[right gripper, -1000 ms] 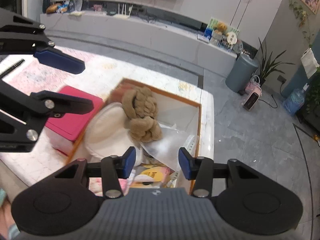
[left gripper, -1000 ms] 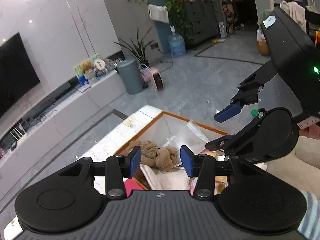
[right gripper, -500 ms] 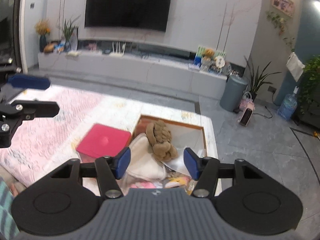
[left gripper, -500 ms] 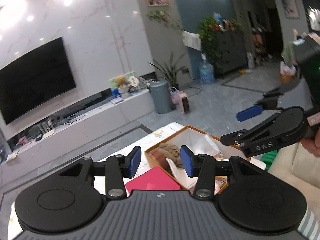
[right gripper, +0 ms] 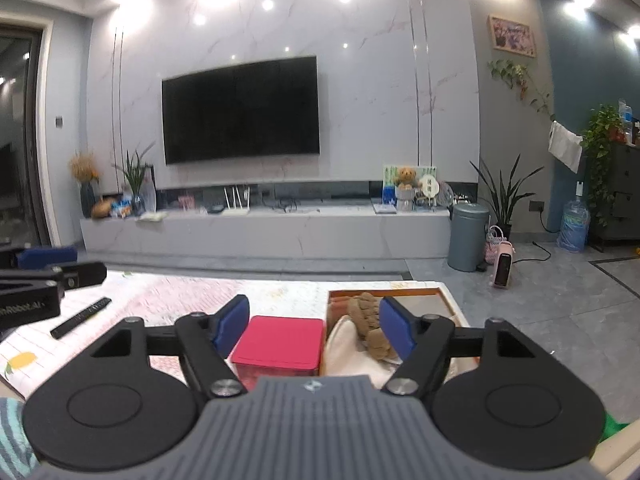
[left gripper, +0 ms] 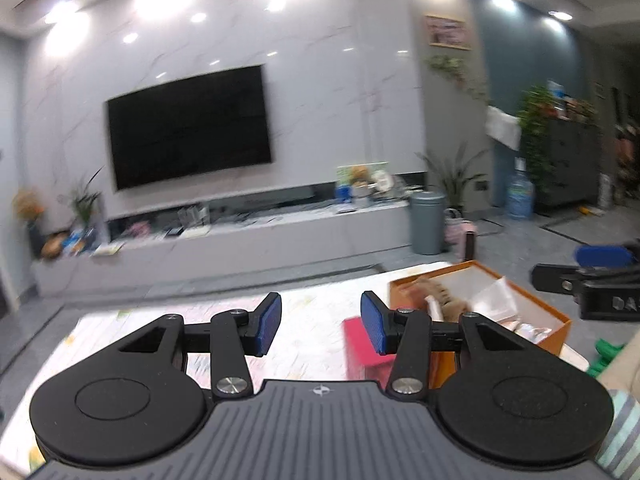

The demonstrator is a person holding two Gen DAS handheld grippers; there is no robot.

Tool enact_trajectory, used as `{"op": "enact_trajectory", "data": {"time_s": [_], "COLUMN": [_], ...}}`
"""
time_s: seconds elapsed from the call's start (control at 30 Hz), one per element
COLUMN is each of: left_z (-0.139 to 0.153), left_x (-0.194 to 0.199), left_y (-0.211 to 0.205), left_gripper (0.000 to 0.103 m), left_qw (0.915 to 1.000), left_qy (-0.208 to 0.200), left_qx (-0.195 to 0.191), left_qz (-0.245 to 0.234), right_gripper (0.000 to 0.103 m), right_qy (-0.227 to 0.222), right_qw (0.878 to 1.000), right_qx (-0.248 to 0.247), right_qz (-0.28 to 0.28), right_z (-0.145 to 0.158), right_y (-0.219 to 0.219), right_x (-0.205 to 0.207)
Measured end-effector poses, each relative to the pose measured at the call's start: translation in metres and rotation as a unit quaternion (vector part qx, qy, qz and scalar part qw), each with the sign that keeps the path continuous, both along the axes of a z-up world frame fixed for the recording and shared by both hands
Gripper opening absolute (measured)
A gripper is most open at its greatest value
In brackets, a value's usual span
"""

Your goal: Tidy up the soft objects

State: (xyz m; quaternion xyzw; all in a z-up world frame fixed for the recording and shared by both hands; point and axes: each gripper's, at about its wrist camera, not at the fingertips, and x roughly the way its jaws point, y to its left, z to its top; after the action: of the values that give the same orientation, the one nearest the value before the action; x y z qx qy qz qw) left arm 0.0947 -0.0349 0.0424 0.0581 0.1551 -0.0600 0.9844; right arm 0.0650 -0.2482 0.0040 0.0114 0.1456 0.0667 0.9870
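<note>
An orange box [left gripper: 532, 304] [right gripper: 400, 293] stands on the patterned table and holds a brown knotted plush [right gripper: 366, 320] [left gripper: 444, 298], a cream soft item [right gripper: 348, 350] and clear plastic wrap [left gripper: 496, 300]. My left gripper [left gripper: 321, 328] is open and empty, held above the table to the left of the box. My right gripper [right gripper: 314, 328] is open and empty, raised in front of the box and a red lidded box [right gripper: 280, 340] [left gripper: 360, 344]. Each gripper shows at the edge of the other's view.
A black remote [right gripper: 80, 317] lies on the table at the left. Beyond the table stand a low TV cabinet [right gripper: 264, 232], a wall TV [right gripper: 240, 108], a grey bin [right gripper: 467, 236] and a pink heater [right gripper: 502, 266]. Something green [left gripper: 606, 354] lies by the sofa at the right.
Both grippers have lifted and pulled back from the orange box, tilting up to face the TV wall. The box's contents stay in place. Both stay open and empty.
</note>
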Motion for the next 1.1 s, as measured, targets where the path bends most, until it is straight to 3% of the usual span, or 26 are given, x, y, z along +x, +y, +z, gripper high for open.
{"op": "enact_trajectory", "data": {"time_s": [0.17, 0.27, 0.47, 0.63, 1.1], "left_z": [-0.022, -0.036, -0.066, -0.086, -0.105], "left_x": [-0.011, -0.016, -0.028, -0.036, -0.043], "left_y": [0.009, 0.009, 0.019, 0.028, 0.03], "left_gripper": [0.067, 0.075, 0.075, 0.08, 0.084], "left_qw": [0.9982, 0.9964, 0.9968, 0.9956, 0.9946], "left_qy": [-0.011, -0.017, 0.004, 0.04, 0.065], "left_qx": [0.008, 0.01, 0.004, -0.006, -0.009], "left_qz": [0.059, 0.082, 0.079, 0.085, 0.081], "right_gripper": [0.082, 0.082, 0.083, 0.085, 0.087], "right_qy": [-0.028, -0.035, -0.03, 0.007, 0.035], "right_qw": [0.999, 0.999, 0.998, 0.998, 0.998], "right_qx": [0.014, 0.012, -0.006, -0.011, -0.025], "right_qz": [-0.014, -0.023, -0.052, -0.056, -0.053], "right_z": [-0.024, -0.04, -0.076, -0.095, -0.112], "right_y": [0.021, 0.031, 0.051, 0.056, 0.058], "right_x": [-0.024, -0.032, -0.043, -0.039, -0.035]}}
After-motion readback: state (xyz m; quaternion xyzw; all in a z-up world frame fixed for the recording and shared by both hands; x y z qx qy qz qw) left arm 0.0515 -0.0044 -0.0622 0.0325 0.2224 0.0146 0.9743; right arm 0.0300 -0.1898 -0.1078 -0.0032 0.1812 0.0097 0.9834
